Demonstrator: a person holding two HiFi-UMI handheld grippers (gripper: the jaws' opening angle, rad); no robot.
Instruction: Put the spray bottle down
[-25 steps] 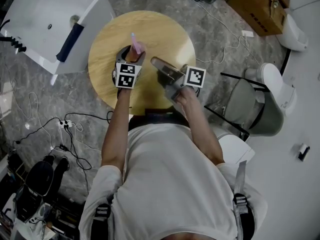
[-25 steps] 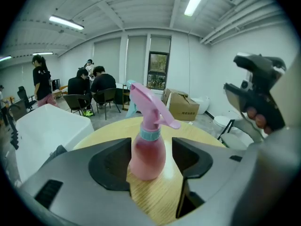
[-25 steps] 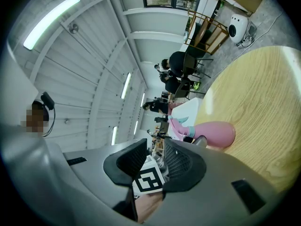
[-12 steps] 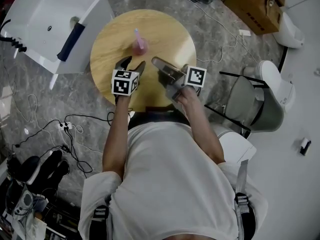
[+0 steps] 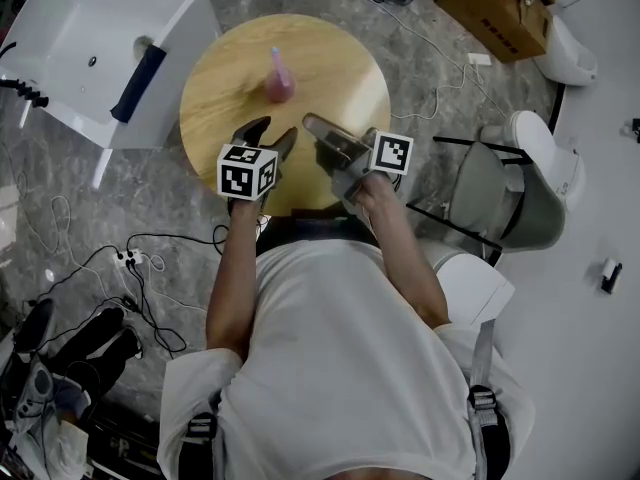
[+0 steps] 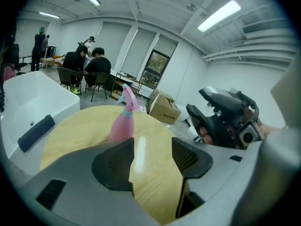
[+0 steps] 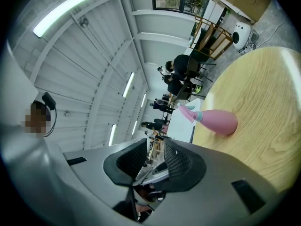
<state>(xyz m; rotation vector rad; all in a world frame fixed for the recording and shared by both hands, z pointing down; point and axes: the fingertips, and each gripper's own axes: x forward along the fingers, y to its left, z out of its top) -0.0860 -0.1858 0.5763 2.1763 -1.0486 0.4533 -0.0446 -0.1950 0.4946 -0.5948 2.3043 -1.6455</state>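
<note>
The left tool (image 5: pixel 271 133) has released and drawn back, jaws wide and empty, so the pink spray bottle (image 5: pixel 277 81) stands alone on the table (image 5: pixel 335 63): put-down looks done

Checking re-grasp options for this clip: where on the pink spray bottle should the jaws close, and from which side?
Probably on the tapering body of the spray bottle, just below its collar, approached level from the person's side with the left gripper. The bottle stands upright on the table, and that gripper's open jaws face it.
</note>
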